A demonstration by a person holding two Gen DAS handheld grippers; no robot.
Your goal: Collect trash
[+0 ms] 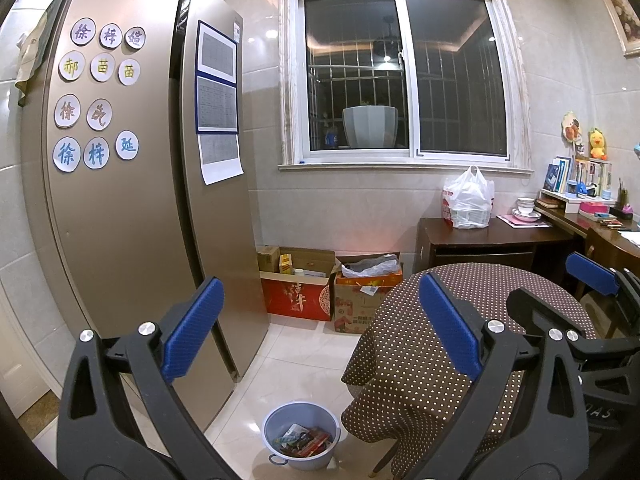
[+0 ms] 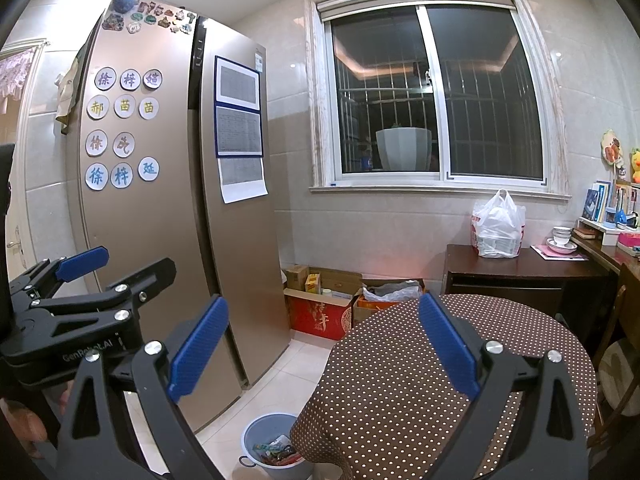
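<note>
The bin (image 1: 300, 434) sits at the bottom centre of the left view, on the floor between the fridge (image 1: 132, 200) and the table (image 1: 460, 344), already holding wrappers (image 1: 306, 440). Placed there, it probably catches whatever comes off the table. The cloth looks bare, so little seems left. Both the left gripper (image 1: 320, 332) and right gripper (image 2: 324, 348) hang above with jaws apart, holding nothing.
</note>
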